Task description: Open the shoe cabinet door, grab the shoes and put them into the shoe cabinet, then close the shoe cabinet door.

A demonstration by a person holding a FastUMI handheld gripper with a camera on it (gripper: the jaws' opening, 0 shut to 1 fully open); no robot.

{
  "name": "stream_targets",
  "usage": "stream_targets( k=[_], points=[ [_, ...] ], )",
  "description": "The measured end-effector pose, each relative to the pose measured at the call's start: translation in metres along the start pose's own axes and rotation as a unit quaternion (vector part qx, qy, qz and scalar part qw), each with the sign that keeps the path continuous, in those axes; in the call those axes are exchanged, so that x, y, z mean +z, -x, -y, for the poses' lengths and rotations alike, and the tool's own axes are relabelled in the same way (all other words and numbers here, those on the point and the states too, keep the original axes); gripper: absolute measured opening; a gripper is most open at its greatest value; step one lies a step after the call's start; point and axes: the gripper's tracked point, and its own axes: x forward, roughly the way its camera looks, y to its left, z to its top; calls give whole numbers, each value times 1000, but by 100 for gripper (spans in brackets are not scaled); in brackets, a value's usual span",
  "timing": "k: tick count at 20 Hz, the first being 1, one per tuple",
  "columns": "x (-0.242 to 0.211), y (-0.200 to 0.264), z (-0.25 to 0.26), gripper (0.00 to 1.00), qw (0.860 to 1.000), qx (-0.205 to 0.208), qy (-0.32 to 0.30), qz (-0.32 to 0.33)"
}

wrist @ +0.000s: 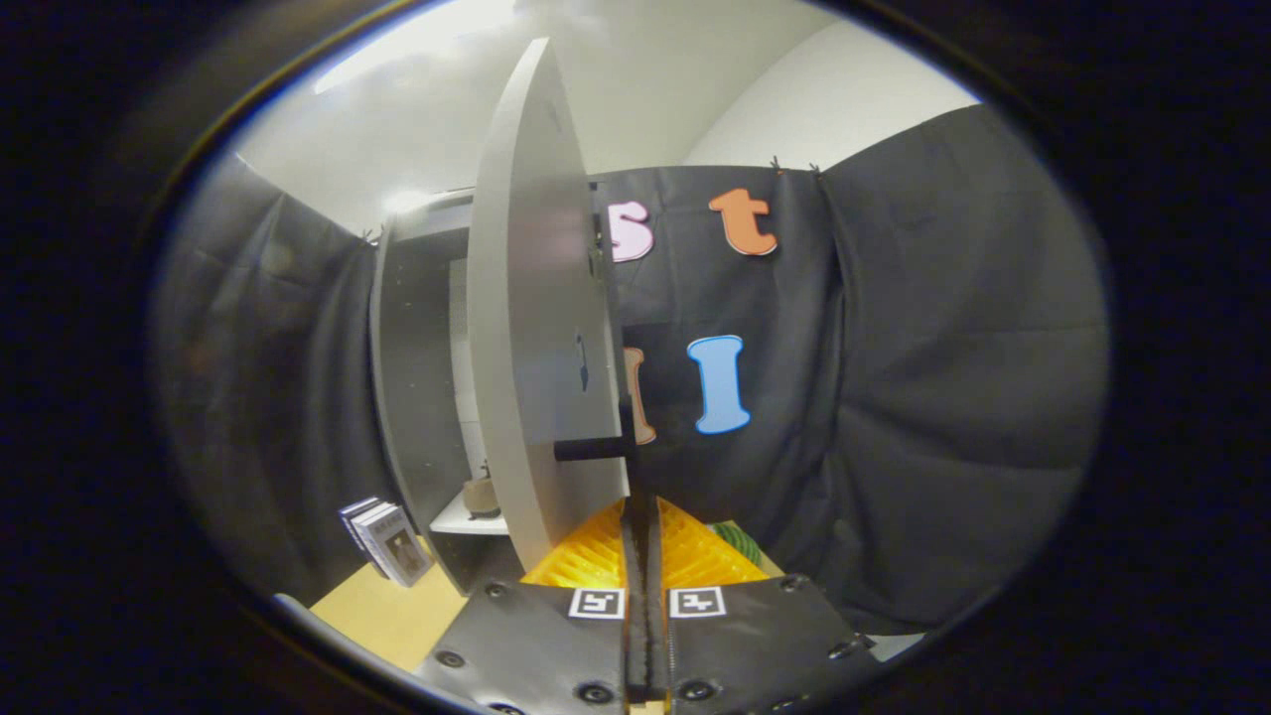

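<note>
Gripper: dark screwed plates, square coded markers, ribbed fingers pressed together.

Walls: black cloth draped all around, pale wall above it.
Floor: tan surface below.
Light: bright glare on the ceiling.
Books: a small stack leaning against the cloth.

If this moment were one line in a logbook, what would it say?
grey shoe cabinet door: swung open | black bar handle: just ahead of fingers | gripper: shut, holding nothing | stage: door opened
</note>
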Motion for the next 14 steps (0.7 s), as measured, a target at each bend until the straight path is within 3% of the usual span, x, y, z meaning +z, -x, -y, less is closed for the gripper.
stream_targets(
  k=[5, 14],
  points=[
    [3, 5, 9, 2, 1000, 7, 16, -2],
    [2, 32, 53, 2, 999, -46, 12, -5]
  ],
)
